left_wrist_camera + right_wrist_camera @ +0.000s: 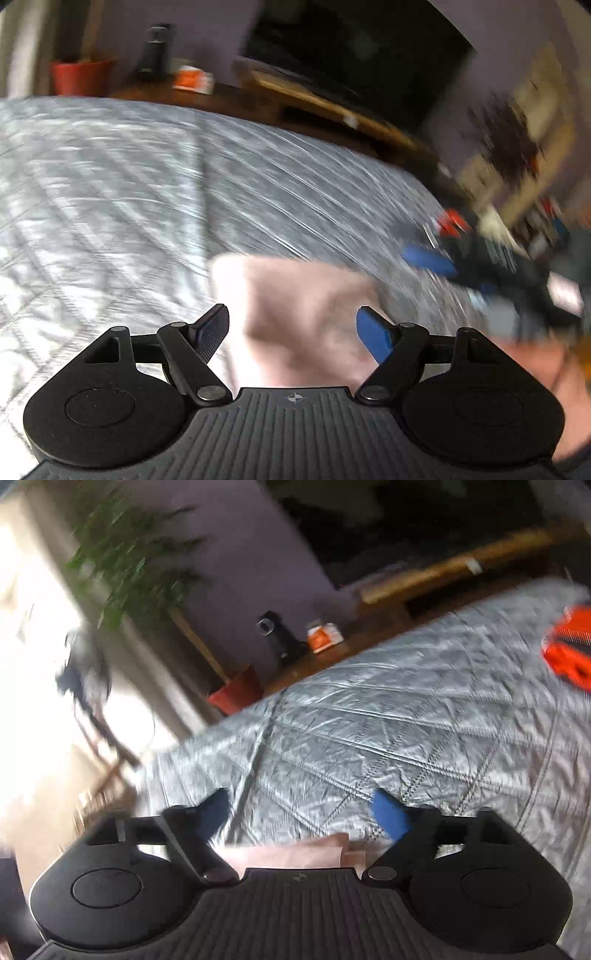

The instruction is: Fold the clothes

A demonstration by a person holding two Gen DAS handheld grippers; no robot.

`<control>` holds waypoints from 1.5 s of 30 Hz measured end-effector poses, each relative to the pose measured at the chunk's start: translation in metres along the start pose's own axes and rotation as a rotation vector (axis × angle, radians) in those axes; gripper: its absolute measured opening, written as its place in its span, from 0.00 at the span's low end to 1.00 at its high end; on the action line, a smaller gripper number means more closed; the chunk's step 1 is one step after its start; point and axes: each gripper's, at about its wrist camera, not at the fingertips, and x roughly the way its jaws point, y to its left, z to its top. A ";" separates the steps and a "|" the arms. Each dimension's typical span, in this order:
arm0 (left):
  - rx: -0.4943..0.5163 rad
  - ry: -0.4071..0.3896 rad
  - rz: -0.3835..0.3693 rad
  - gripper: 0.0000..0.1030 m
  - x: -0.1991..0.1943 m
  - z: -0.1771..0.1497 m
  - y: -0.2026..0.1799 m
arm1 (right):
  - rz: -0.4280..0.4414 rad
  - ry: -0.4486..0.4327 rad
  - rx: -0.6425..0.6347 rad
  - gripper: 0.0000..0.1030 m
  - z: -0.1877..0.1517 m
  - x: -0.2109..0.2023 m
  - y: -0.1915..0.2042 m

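Nearest to us, we are looking over the ribbed black body of our left gripper, whose two fingers, one dark-padded and one blue-padded, are standing spread apart with nothing between them. Just beyond them we are seeing one pale pink cloth garment lying on the silver-grey quilted bedspread; it is showing a compact, roughly rectangular outline with straight edges, which we are reading as a piece already folded at least in part, though motion blur is hiding any layers. We are holding the right gripper above the near edge of the same pink cloth, which is peeking out just under its fingers, and its claw is likewise gaping with nothing pinched. Both views are smearing, so we judge that both hands are moving, but we cannot tell whether toward the cloth or away from it. We are counting one pink garment, two grippers, and one orange-and-black object resting well apart on the bedspread. Past the bed we are counting one red plant pot standing on the floor.
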 end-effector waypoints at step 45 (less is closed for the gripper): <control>0.055 0.083 0.132 0.87 0.045 0.016 0.032 | -0.100 0.243 -0.442 0.40 -0.051 -0.037 0.081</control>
